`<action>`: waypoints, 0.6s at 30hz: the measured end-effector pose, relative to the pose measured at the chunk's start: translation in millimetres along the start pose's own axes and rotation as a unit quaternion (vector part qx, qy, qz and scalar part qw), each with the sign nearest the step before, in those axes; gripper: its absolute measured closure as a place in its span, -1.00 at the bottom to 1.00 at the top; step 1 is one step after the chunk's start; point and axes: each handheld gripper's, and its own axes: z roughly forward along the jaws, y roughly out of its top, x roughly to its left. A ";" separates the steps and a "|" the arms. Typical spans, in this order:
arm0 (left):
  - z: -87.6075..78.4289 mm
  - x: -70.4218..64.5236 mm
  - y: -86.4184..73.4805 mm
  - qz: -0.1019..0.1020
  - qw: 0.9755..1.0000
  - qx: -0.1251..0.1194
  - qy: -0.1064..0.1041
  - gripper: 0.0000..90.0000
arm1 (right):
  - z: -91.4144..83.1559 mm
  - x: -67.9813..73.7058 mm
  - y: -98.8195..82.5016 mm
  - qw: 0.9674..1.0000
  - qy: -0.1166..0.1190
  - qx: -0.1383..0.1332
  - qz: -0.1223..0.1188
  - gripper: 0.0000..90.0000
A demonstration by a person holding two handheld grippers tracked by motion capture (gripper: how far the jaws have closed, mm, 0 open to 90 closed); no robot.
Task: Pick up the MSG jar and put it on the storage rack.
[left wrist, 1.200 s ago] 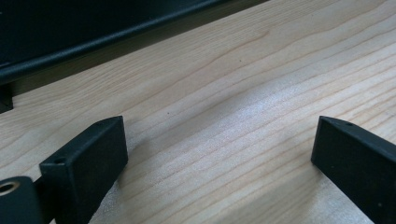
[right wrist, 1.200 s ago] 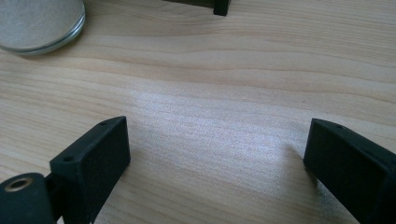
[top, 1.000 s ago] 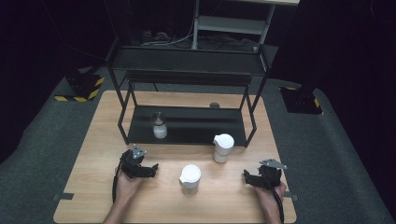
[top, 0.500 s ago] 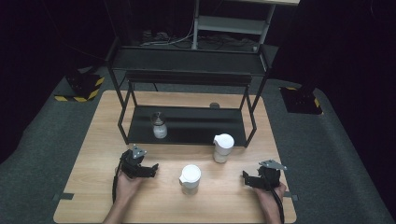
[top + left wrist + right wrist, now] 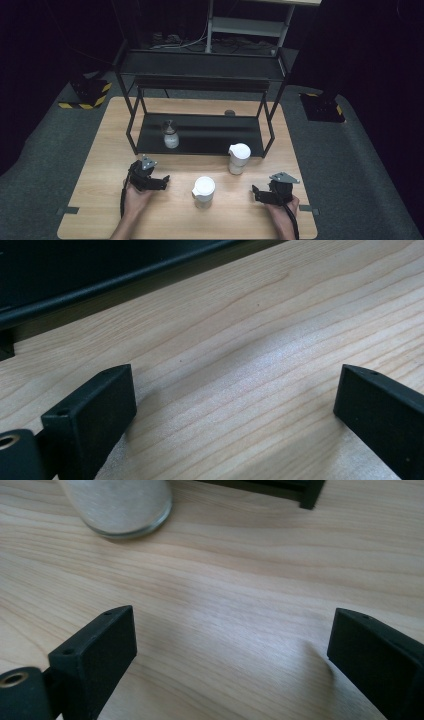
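Left gripper (image 5: 162, 181): low over the worktop's near left part, held in the person's left hand (image 5: 134, 196); jaws spread wide with nothing but bare wood between them, as the left gripper view shows.
Right gripper (image 5: 256, 194): low over the near right part, held in the right hand (image 5: 281, 209); jaws wide apart and holding nothing, pointing towards the middle of the worktop.
Near jar (image 5: 204, 192): white-lidded, upright on the worktop between the two grippers, well apart from both; in the right gripper view its glass base (image 5: 120, 505) stands beyond the jaws, up and to the left.
Second jar (image 5: 238, 158): white-lidded, upright just in front of the rack's right front leg, farther back than the near jar.
Small bottle (image 5: 170, 134): upright on the rack's dark bottom shelf, towards its left side.
Rack (image 5: 200, 65): black metal frame standing on the far half of the worktop.
Worktop (image 5: 100, 165): pale wood.
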 end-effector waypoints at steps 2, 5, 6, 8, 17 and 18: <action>0.0 0.0 0.0 0.000 1.000 0.000 0.000 -0.93 | 0.4 1.7 1.1 1.000 0.003 -0.003 -0.002 -0.87; 0.0 0.0 0.1 0.001 1.000 0.000 0.000 -0.93 | 1.6 5.2 4.9 1.000 0.009 -0.005 -0.008 -0.87; 0.0 0.0 0.0 0.000 1.000 0.000 0.000 -0.93 | 2.1 6.2 5.7 1.000 0.011 -0.007 -0.010 -0.86; 0.0 0.0 0.0 0.000 1.000 0.000 0.000 -0.93 | 3.2 8.0 7.5 1.000 0.015 -0.008 -0.011 -0.86; 0.0 0.0 0.0 0.000 1.000 0.000 0.000 -0.93 | 11.5 17.1 19.0 0.999 0.034 -0.018 -0.022 -0.86; 0.0 0.0 0.0 0.000 1.000 0.000 0.000 -0.93 | 12.2 17.8 20.4 0.999 0.036 -0.019 -0.023 -0.86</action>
